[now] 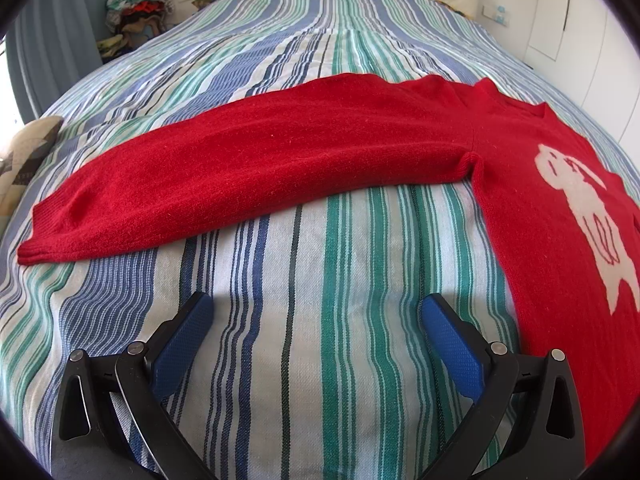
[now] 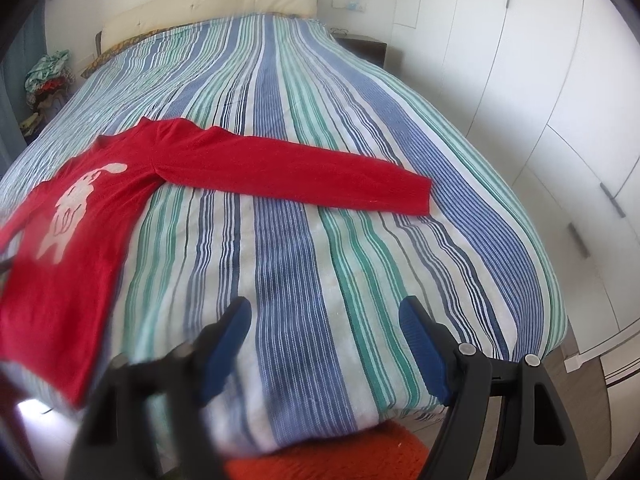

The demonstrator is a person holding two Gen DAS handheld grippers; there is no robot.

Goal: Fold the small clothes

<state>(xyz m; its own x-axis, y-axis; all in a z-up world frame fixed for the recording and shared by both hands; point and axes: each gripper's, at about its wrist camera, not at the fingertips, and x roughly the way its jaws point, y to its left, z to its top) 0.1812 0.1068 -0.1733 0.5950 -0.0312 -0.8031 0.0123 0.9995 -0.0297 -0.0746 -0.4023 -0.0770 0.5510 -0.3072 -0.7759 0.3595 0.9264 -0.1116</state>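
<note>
Lying flat on the striped bed [image 1: 280, 360], red sweater [image 1: 540, 240] sits face up near the foot edge — both sleeves spread sideways toward the side edges, pale animal motif [image 2: 76, 208] on the chest. Left gripper [image 1: 318, 312] and right gripper [image 2: 324, 316] both hover over bare cover — jaws wide apart, nothing between them, clear of the sweater.

Fuzzy knit sweater [image 1: 280, 160] on coarse woven bedspread [image 1: 320, 360].
</note>
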